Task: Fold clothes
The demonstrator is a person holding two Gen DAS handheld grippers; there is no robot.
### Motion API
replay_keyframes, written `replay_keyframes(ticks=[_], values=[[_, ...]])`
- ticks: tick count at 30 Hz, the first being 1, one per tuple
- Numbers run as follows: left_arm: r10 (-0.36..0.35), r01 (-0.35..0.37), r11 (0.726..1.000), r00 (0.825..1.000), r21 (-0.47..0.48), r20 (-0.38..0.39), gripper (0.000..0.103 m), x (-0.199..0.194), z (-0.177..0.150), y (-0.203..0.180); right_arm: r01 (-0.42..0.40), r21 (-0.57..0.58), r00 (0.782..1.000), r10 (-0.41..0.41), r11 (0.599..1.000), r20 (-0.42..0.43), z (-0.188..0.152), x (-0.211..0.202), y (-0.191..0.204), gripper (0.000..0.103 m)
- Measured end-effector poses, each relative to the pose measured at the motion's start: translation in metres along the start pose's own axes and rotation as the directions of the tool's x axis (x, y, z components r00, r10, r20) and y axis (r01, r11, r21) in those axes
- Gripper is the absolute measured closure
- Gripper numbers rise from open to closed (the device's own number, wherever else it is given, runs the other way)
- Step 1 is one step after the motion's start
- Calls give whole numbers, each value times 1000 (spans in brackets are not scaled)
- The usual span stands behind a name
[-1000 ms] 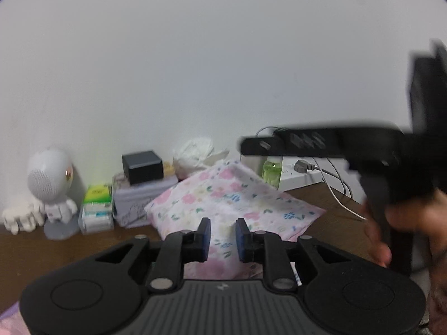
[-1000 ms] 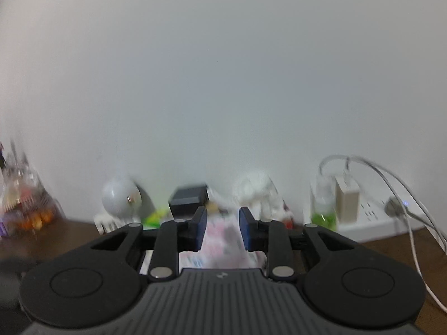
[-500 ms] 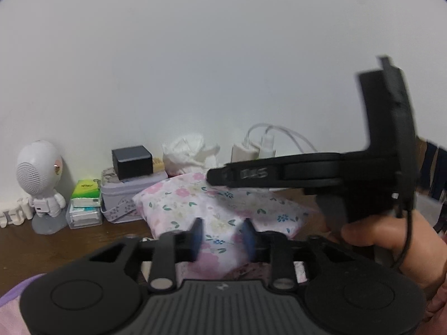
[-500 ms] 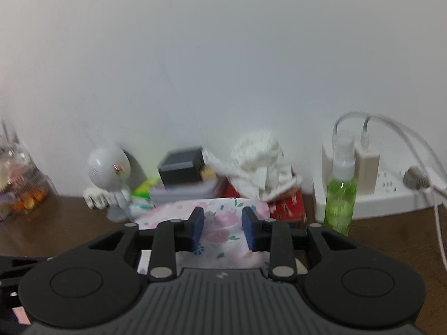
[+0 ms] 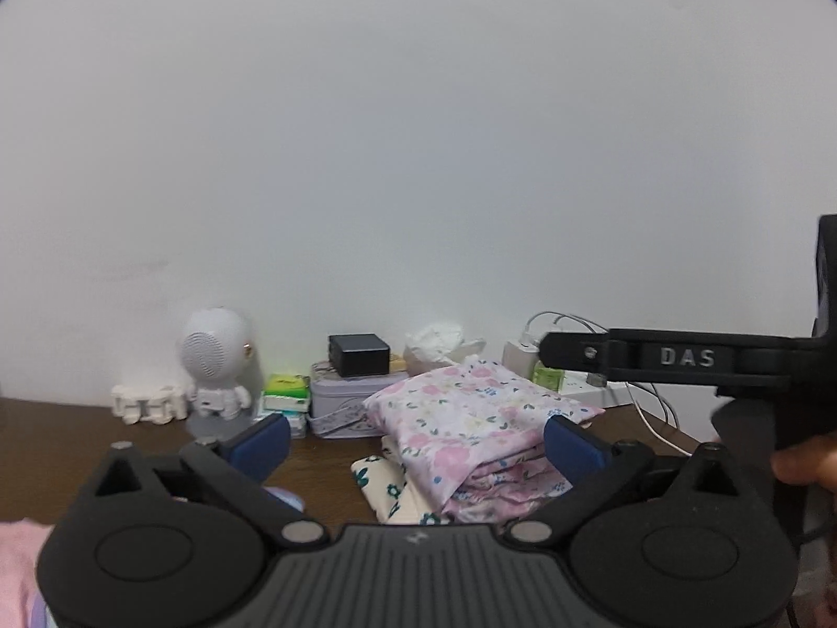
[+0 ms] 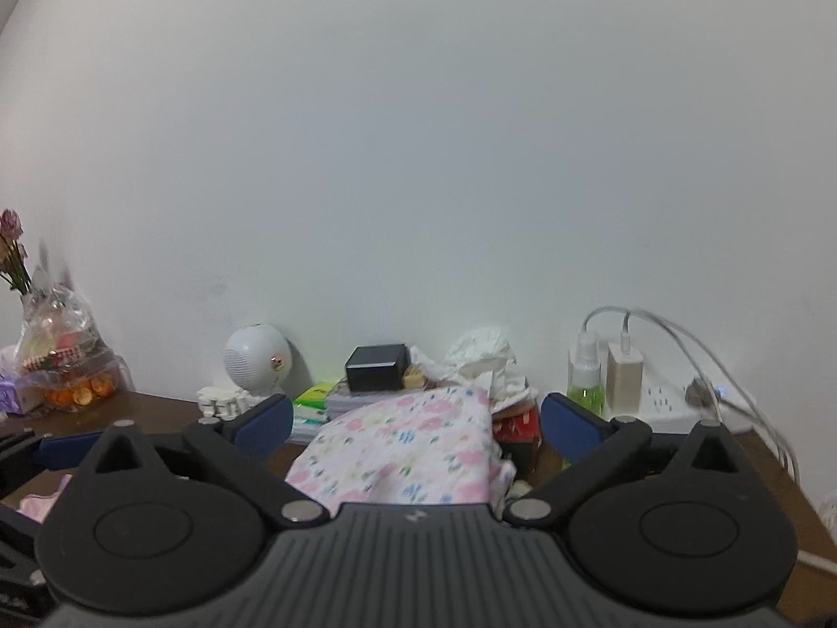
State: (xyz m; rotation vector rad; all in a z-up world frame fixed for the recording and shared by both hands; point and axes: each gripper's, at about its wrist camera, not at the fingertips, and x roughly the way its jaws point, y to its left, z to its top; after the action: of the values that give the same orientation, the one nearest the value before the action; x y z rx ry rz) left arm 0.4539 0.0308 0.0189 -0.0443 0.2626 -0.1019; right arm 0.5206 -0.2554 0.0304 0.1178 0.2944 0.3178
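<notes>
A folded pink floral garment (image 5: 460, 418) lies on top of a cream cloth with dark green flowers (image 5: 382, 481) on the brown table (image 5: 63, 434). My left gripper (image 5: 416, 442) is open just in front of the stack, with nothing between its blue pads. From the right, my right gripper (image 5: 552, 358) reaches in above the stack's far corner, with a hand (image 5: 805, 463) holding it. In the right wrist view the right gripper (image 6: 416, 424) is open over the floral garment (image 6: 408, 450). A pink cloth (image 5: 15, 549) lies at the lower left.
Along the white wall stand a white robot-shaped speaker (image 5: 214, 366), a black box (image 5: 358, 353) on a tin, tissue packs (image 5: 285, 392), crumpled white paper (image 6: 484, 353), a green spray bottle (image 6: 585, 379) and a power strip (image 6: 675, 397) with cables. A bag with flowers (image 6: 52, 350) is far left.
Both grippers have gone from nearly shut to wide open. The right gripper has drawn back to the right, and the floral garment rests on the stack.
</notes>
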Motion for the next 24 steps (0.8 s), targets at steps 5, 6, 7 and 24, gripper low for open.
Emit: replay_keyframes(ticks=[5, 6, 7, 24], values=[[20, -21, 1000, 999, -22, -30, 0, -17, -10, -2, 1, -13, 1000, -2, 1000, -26, -9, -19, 7, 0], [21, -22, 999, 999, -32, -39, 0, -20, -12, -1, 5, -24, 1000, -6, 1000, -23, -11, -25, 10, 0], [23, -25, 999, 999, -43, -48, 0, -23, -14, 1, 5, -31, 1000, -6, 999, -23, -14, -30, 14, 0], [97, -106, 992, 988, -75, -120, 0, -90, -59, 19, -22, -96, 994, 12, 995, -105, -73, -117, 48, 0]])
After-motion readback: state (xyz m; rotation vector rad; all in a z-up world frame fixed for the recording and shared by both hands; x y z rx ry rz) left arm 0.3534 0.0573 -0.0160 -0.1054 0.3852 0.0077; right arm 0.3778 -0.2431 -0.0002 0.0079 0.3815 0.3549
